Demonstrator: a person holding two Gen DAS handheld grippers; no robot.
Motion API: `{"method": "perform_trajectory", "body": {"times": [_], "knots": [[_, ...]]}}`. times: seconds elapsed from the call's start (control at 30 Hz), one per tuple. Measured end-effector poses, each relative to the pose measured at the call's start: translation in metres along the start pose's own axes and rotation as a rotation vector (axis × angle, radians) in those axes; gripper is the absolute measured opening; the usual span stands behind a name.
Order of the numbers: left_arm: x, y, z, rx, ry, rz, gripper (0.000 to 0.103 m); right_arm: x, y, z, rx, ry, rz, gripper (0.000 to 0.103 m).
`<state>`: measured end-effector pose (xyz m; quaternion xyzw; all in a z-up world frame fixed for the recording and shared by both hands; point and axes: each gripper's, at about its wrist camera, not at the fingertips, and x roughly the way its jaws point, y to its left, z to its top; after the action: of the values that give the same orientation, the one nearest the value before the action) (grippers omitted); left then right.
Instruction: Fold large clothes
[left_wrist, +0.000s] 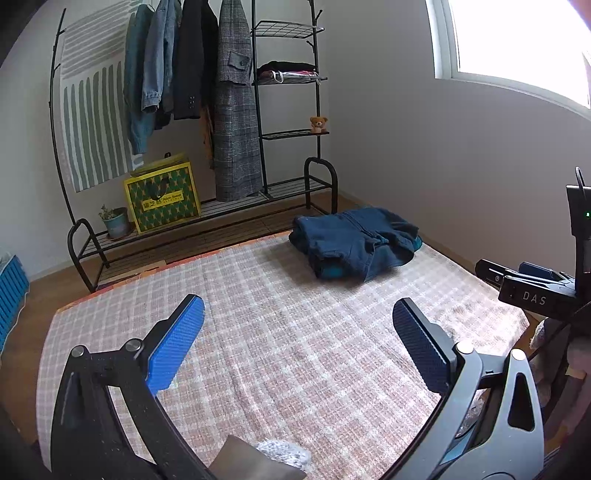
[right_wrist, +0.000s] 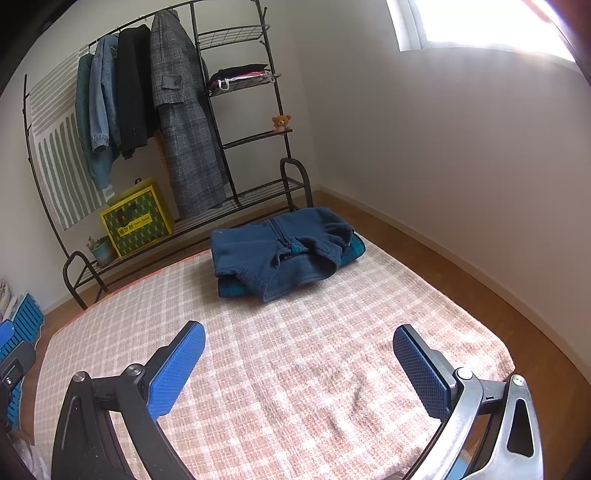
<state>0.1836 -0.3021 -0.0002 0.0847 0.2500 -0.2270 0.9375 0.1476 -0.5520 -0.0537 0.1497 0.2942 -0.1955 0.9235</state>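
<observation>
Your folded garment (right_wrist: 282, 251) is a dark blue fleece-like piece, squared into a thick bundle with a zip line running down its middle and a teal layer showing at the underside along its near-left and right ends. It lies on the far part of the checked pink-and-white blanket (right_wrist: 295, 369), close to the far edge and a little toward the rack side, well apart from both of your tools.

You have one garment on the blanket. On the black clothes rack (left_wrist: 258, 110) behind it you can count four hanging coats or jackets, one small stack of folded clothes on a shelf, one teddy bear (left_wrist: 318, 124), one yellow gift bag (left_wrist: 162, 197) and one potted plant (left_wrist: 115, 220).

Your left gripper (left_wrist: 298, 341) has its jaws spread wide over bare blanket, holding nothing. Your right gripper (right_wrist: 298, 365) is likewise spread wide and empty, and its body shows at the right border of the left view.

The blanket's near and middle stretch is open. Wooden floor (right_wrist: 480, 266) runs along its right side up to the wall, and the rack stands just beyond its far edge.
</observation>
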Motion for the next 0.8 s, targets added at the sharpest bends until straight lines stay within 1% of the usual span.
{"method": "perform_trajectory", "body": {"times": [0.3, 0.8], "knots": [[-0.0025, -0.0007, 0.0002, 0.000, -0.001, 0.013, 0.103, 0.0003, 0.0009, -0.0028, 0.004, 0.004, -0.001, 0.103], [-0.0031, 0.0006, -0.0003, -0.004, 0.001, 0.007, 0.103, 0.0011, 0.0047, -0.0082, 0.007, 0.011, 0.002, 0.103]]}}
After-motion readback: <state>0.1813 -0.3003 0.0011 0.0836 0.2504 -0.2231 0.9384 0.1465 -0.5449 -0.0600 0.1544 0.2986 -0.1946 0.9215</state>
